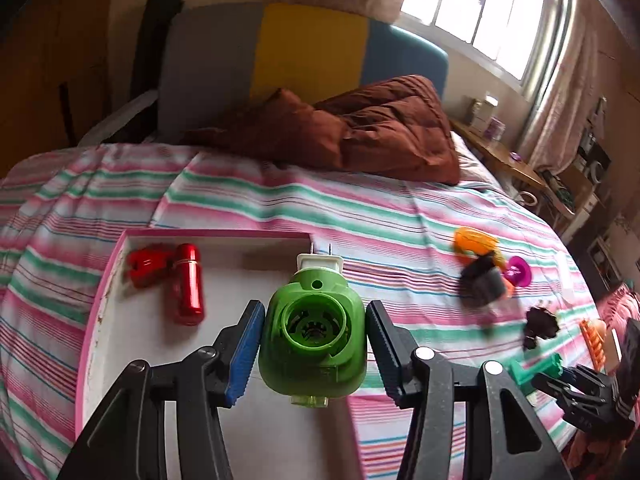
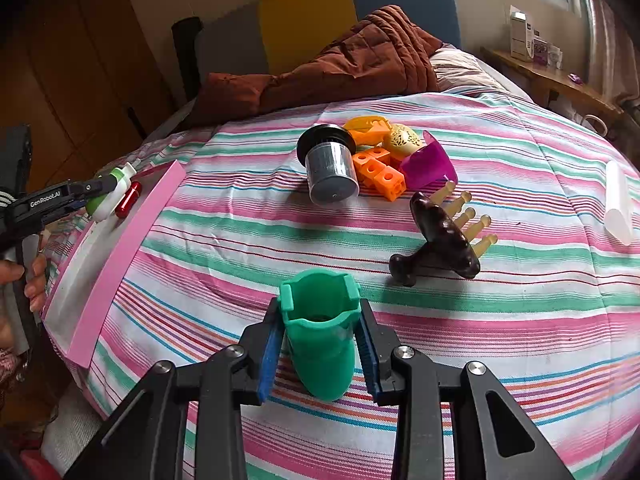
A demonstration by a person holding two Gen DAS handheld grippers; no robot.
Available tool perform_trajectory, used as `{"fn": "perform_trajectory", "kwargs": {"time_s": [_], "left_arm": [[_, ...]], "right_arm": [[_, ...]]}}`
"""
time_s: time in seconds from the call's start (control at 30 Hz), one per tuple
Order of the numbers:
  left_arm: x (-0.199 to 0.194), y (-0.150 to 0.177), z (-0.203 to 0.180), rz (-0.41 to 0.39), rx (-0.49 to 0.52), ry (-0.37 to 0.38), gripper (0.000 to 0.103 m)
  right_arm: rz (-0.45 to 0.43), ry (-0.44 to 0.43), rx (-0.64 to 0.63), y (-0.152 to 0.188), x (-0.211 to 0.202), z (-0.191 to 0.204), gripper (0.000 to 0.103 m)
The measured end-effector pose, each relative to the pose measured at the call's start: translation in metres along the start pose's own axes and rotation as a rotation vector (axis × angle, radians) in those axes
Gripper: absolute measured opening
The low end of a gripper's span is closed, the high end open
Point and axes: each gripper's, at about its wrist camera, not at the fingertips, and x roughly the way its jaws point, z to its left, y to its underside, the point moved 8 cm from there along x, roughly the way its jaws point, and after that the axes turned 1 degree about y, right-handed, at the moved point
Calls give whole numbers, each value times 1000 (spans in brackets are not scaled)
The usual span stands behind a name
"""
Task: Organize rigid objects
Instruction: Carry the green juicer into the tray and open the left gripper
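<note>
My left gripper (image 1: 314, 308) is shut on a green plug-in device (image 1: 316, 336) with a white two-pin plug, held over the near right corner of a white tray with a pink rim (image 1: 216, 233). A red cylinder (image 1: 187, 290) and a red clip-like piece (image 1: 146, 266) lie in the tray. The right wrist view shows this gripper (image 2: 100, 188) and device (image 2: 110, 196) above the tray's pink wall (image 2: 120, 256). My right gripper (image 2: 319, 308) is shut on a teal cup-shaped piece (image 2: 320, 344), low over the striped bedspread (image 2: 520, 320).
On the bed beyond lie a black-lidded jar (image 2: 332, 168), orange blocks (image 2: 380, 172), a yellow perforated egg (image 2: 402, 140), a magenta scoop (image 2: 428, 164) and a dark brown pronged massager (image 2: 440, 236). A pale tube (image 2: 618, 204) is far right. A brown quilt (image 2: 360, 60) is at the headboard.
</note>
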Motion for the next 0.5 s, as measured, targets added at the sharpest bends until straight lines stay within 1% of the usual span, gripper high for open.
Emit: {"fn": "perform_trajectory", "kwargs": {"time_s": [0.1,0.2,0.27,0.4,0.43,0.5], "left_arm": [[16,-1,17,28,-10,-50,53],[35,1,31,70,-6,-125,53],[48,0,42,91,-20,-157,53],[61,-5,53,106,-49,-175,53],[63,-6,55,103,-61,-169,53],[62,-10,53,94,-79,-130,53]], "right_arm": [[0,-1,1,0,0,0,35],[1,-3,-3,0,1,1,35],[1,-2,-7,0,1,1,35],[0,-7,-8,0,2,2,35],[1,-8,-7,0,1,2,35],[0,-9,-5,0,1,2,35]]}}
